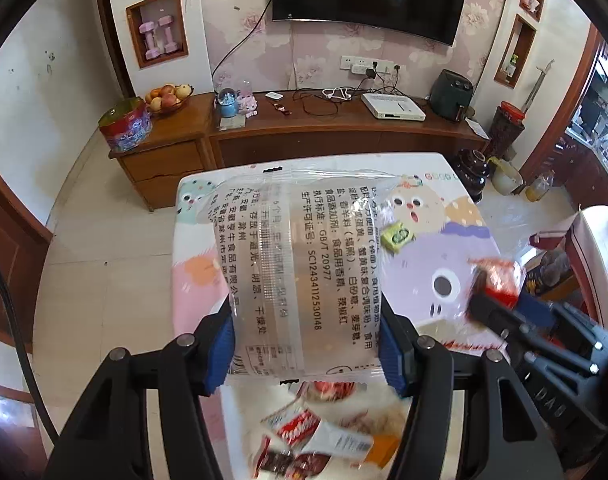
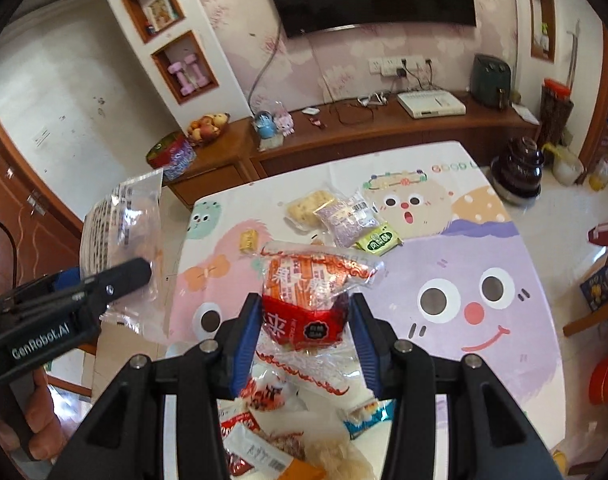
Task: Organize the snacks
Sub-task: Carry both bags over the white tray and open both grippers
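While above the bench (image 1: 444, 248), left tool (image 1: 306, 344) clamps a clear printed packet (image 1: 300, 272) between both pads, hiding most of the bench; near-edge snacks blurred. Right wrist: right tool (image 2: 304, 332) pinches a red-orange snack bag (image 2: 308, 300), lifted off the bench's middle; contents unclear.

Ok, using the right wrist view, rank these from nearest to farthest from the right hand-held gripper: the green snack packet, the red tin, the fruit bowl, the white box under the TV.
1. Green snack packet: on the table, just beyond the right hand-held gripper.
2. Red tin: left end of the wooden cabinet.
3. Fruit bowl: behind the tin, against the wall.

The white box, far right on the cabinet, looks about as far as the fruit bowl; too close to call.
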Demonstrator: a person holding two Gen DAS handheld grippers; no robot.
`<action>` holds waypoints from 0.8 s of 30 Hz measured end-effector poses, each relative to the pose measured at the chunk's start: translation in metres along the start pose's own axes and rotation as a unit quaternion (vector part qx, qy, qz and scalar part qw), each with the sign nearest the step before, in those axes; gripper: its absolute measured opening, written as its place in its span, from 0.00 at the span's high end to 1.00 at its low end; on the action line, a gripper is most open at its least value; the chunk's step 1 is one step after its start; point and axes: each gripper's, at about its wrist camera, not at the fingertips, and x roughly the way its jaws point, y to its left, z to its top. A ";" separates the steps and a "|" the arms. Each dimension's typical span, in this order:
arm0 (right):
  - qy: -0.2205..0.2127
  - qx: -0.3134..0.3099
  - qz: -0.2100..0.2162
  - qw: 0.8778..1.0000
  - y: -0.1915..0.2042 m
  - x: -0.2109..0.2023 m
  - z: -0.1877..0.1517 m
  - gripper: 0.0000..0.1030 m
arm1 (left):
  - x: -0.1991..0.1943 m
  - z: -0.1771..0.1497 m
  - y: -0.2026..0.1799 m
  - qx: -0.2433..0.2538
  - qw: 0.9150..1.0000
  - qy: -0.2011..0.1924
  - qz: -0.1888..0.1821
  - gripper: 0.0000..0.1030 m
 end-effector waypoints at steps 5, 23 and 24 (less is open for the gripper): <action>-0.012 -0.029 -0.007 0.999 0.015 -0.024 -0.016 0.57 | -0.014 -0.032 0.002 0.014 1.000 0.013 0.005 0.42; 0.019 -0.074 -0.046 0.996 0.030 -0.026 -0.075 0.57 | 0.013 -0.104 -0.015 0.081 0.993 0.086 0.010 0.42; 0.023 -0.077 -0.050 0.996 0.030 -0.024 -0.078 0.57 | 0.016 -0.107 -0.017 0.086 0.992 0.091 0.009 0.42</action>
